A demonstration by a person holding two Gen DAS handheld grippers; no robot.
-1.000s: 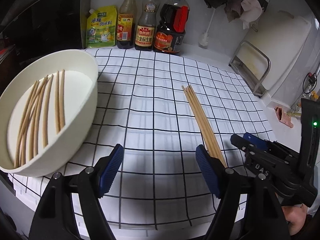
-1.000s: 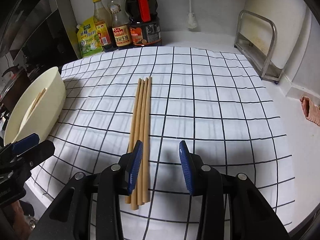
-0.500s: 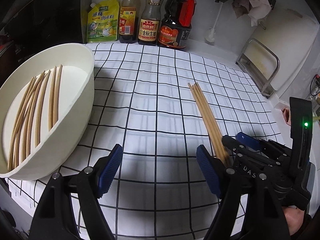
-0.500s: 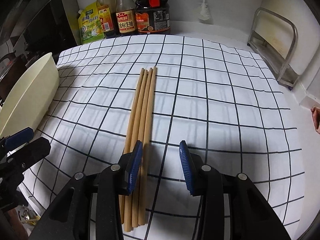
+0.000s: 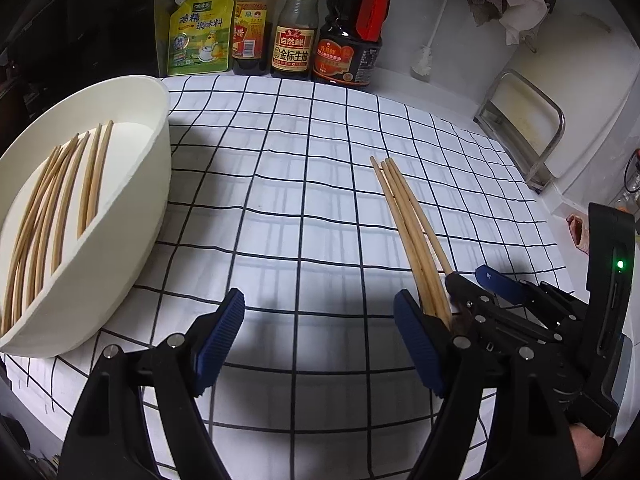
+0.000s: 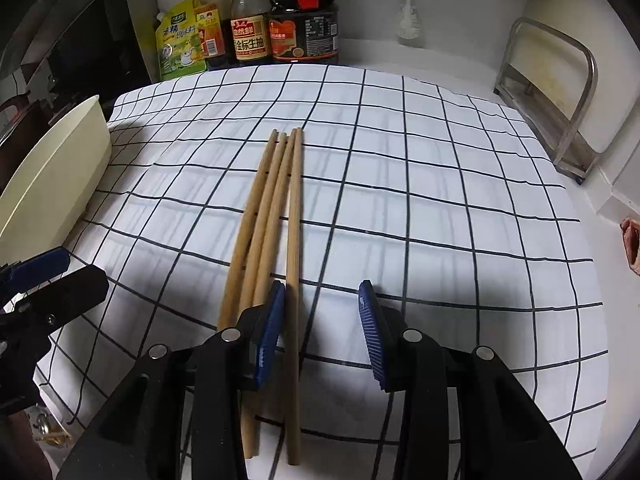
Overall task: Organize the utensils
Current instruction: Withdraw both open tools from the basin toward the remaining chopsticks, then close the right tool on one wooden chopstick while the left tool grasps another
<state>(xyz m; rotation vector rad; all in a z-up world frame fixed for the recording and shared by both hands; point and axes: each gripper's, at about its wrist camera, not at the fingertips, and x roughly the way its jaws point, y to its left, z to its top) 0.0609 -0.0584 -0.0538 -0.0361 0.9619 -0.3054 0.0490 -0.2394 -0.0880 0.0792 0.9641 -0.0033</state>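
Several wooden chopsticks (image 6: 276,208) lie side by side on the checked cloth (image 6: 440,208); they also show in the left wrist view (image 5: 408,220). My right gripper (image 6: 322,322) is open low over their near ends; its left finger has wedged between them, so the rightmost chopstick (image 6: 294,280) lies between the jaws, apart from the others. My left gripper (image 5: 320,332) is open and empty above the cloth, between the chopsticks and a cream bowl (image 5: 132,216) that holds several more chopsticks (image 5: 64,208).
A yellow pouch (image 5: 200,32) and three sauce bottles (image 5: 316,28) stand along the back wall. A metal rack (image 5: 528,136) stands at the right. A pink object (image 6: 632,244) lies beyond the cloth's right edge. The bowl (image 6: 48,184) sits at the left.
My right gripper has moved forward and down onto the chopsticks; its left finger has split the rightmost one away from the bundle. My left gripper has shifted a little closer in.
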